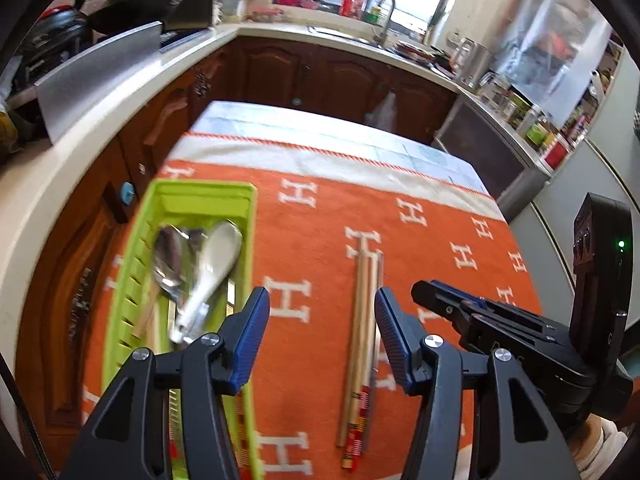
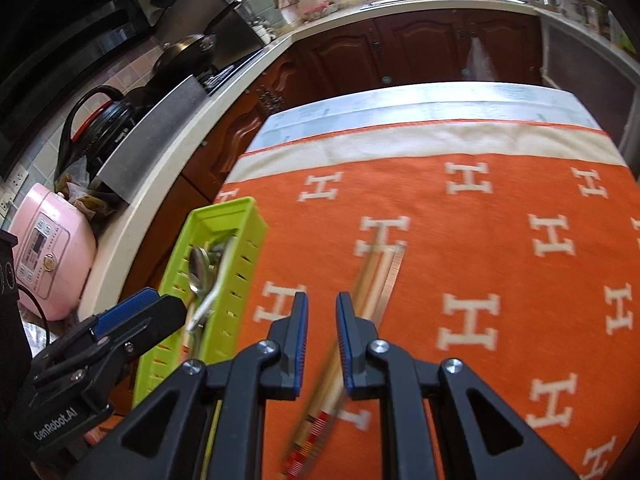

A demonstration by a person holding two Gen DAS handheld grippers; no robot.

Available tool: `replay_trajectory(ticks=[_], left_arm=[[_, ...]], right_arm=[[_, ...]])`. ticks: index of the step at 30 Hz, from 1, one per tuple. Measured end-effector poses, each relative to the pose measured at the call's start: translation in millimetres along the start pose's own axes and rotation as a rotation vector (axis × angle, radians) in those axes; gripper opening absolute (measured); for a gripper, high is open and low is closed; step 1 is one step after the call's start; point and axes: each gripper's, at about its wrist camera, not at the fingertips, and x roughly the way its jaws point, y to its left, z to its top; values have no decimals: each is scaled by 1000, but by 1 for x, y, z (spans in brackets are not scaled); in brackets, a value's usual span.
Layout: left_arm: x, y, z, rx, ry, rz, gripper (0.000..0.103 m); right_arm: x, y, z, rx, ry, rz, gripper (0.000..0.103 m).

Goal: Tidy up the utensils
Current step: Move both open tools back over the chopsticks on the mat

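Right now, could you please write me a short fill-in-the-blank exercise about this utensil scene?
1. The spoons lie inside the ____ tray.
2. The chopsticks lie on the ____ cloth patterned with white H letters.
3. The left gripper is ____.
4. The tray sits to the ____ of the chopsticks.

Missing words: green; orange; open; left

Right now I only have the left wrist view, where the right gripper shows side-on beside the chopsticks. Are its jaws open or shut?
Observer: In the right wrist view the right gripper is open, with only a narrow gap between its fingers.
Operator: Is it lined up on the chopsticks?
Observer: Yes. The chopsticks run along the cloth and pass under that gap. They are blurred, so I cannot tell whether the fingers touch them.
Operator: Is there anything on the counter that I am missing?
Observer: A pink rice cooker stands on the counter, to the left of the green tray.
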Motion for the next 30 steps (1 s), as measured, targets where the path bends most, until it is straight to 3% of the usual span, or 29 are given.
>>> replay_trajectory(ticks=[6,10,15,26,30], left_arm=[[25,-15,-21,7,74,-64,51],[46,-22,-30,37,126,-60,31],[66,-27,-37,89,168,-36,19],[96,-27,-42,118,230,17,13],[97,-27,-41,129,220,34,12]], right_arm=[[-4,-26,-18,36,7,-25,14],[2,-40,-32,60,38,-9,14],[10,-50,-46,75,73,9,14],[16,-51,-54,55,78,31,14],[17,-52,-55,54,79,36,14]])
